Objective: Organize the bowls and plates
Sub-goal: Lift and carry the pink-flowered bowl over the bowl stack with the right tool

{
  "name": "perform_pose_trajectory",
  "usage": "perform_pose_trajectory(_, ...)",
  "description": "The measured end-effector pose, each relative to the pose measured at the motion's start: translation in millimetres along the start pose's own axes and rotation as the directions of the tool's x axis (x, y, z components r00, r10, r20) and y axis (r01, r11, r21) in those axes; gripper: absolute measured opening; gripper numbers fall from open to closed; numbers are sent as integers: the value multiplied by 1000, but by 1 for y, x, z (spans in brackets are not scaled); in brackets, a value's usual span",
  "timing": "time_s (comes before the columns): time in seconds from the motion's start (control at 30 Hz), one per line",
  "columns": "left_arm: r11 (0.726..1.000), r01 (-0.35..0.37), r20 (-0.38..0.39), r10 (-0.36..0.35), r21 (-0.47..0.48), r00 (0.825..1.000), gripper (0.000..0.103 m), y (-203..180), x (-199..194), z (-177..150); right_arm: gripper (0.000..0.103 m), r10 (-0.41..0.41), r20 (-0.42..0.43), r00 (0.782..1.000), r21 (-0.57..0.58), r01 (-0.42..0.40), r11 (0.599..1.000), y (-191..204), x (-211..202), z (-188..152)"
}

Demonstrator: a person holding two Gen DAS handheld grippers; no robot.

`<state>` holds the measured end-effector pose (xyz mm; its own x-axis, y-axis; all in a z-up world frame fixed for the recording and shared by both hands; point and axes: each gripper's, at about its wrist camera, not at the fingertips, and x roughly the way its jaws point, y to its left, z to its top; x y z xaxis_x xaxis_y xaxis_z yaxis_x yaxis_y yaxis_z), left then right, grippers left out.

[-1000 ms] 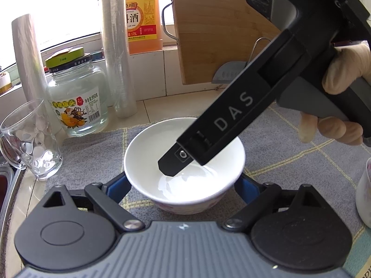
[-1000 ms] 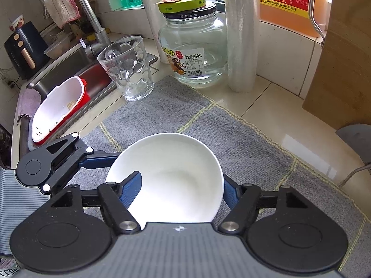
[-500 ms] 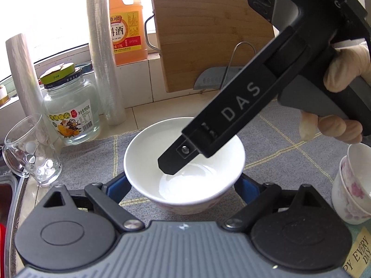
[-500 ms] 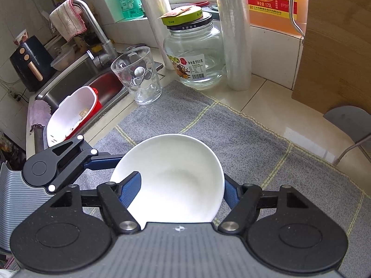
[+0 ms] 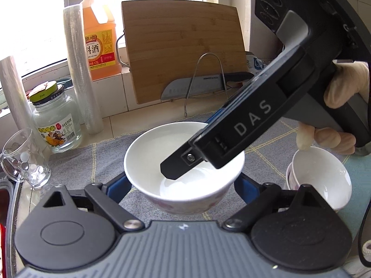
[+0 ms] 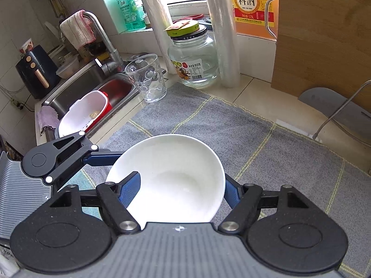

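The bowl (image 5: 184,173) sits between our two grippers over the grey mat (image 6: 266,143), white inside with a faint pink pattern on its outer wall. Our left gripper (image 5: 183,185) has a blue pad on either side of the bowl's wall; the pads look pressed against it, though the bowl hides the contact itself, so we read it as clamped on the bowl with some reserve. Our right gripper (image 6: 183,190) grips the bowl's rim: one blue finger (image 6: 129,190) lies inside the bowl and the other runs outside its right wall, closed on the rim between them. In the left wrist view the right gripper's black body reaches down at a slant from the upper right, its tip inside the bowl, and our gloved hand (image 5: 340,106) holds the handle. Just to the right of the bowl stand stacked bowls (image 5: 320,176), white inside, the lower one showing pink on its edge; they are near the held bowl but apart from it. Behind the mat, along the tiled back edge, we see a glass jar (image 5: 58,125) with a green lid, a clear tumbler (image 5: 25,159) to its left, a roll of film (image 5: 81,74), an orange bottle (image 5: 99,44), and a wooden board (image 5: 183,46) leaning upright with a knife (image 5: 204,85) on a wire stand in front of it. In the right wrist view the sink (image 6: 76,88) lies to the left of the mat with a white and red basin (image 6: 81,113) in it.
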<state>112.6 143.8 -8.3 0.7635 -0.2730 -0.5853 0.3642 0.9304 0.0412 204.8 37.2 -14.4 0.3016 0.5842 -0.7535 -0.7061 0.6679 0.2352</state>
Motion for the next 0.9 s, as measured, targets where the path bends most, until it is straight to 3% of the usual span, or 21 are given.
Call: perform_pose_trajectory(0.9,982,155,8,-157,104,988,94,-88,-26,10,82,-103,84,991,76,96,992,-4,-107,-83)
